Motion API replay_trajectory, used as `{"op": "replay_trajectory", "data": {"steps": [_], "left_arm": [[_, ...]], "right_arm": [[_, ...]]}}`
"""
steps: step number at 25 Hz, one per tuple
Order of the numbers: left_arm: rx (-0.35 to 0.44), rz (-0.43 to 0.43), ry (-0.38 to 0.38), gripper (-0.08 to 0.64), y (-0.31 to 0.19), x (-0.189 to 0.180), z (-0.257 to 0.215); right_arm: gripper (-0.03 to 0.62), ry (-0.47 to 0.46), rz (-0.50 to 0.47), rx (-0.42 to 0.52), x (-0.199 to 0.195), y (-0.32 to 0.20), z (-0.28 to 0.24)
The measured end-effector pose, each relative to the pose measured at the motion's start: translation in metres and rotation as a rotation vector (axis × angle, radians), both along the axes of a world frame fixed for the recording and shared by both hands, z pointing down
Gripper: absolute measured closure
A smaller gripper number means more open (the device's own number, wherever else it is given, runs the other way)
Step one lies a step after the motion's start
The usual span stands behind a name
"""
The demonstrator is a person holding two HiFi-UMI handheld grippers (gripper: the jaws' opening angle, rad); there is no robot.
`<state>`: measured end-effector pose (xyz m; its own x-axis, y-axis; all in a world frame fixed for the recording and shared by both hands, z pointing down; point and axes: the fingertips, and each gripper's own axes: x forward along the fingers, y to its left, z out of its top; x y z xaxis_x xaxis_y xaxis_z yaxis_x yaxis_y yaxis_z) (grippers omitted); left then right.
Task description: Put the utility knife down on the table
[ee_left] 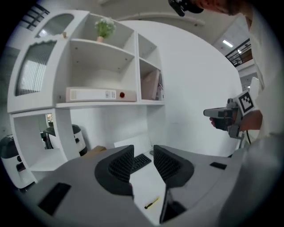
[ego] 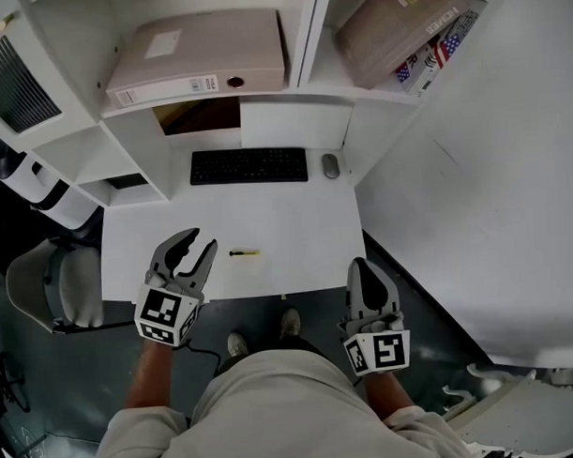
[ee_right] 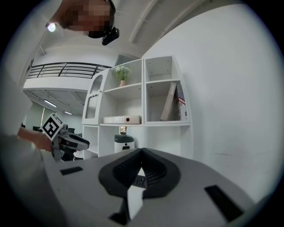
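The utility knife (ego: 243,253), slim, yellow and black, lies flat on the white table (ego: 296,228) near its front edge. In the left gripper view the knife (ee_left: 151,203) shows below the jaws, apart from them. My left gripper (ego: 201,240) hovers just left of the knife and above the table, open with nothing between its ribbed pads (ee_left: 120,165). My right gripper (ego: 360,264) is held beyond the table's front right corner; its jaws meet at the tips, shut and empty, and point level toward the shelves (ee_right: 140,151).
A black keyboard (ego: 249,165) and a grey mouse (ego: 331,165) sit at the back of the table. White shelves above hold a binder (ego: 196,57) and books (ego: 401,27). A chair (ego: 54,283) stands left of the table, and a white wall (ego: 492,197) runs along the right.
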<state>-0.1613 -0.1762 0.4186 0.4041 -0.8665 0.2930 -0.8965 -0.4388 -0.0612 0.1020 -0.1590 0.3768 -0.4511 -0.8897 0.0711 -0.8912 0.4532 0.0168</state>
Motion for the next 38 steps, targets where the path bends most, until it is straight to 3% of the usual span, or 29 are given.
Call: {"op": "replay_trajectory", "data": {"steps": [10,24,38], "left_arm": [[0.153,-0.132,0.081,0.437,0.044,-0.029,-0.059],[0.234,-0.205,0.121,0.482,0.083,-0.051,-0.076],[0.288,-0.257,0.102,0.559,0.098,-0.058,-0.083]], "right_arm": [[0.589,-0.001,-0.038,0.026,-0.022,0.009,-0.010],[0.589,0.004,-0.054,0.053,-0.038,0.023,-0.021],[0.589,0.010,-0.061,0.074,-0.043,0.030,-0.027]]}}
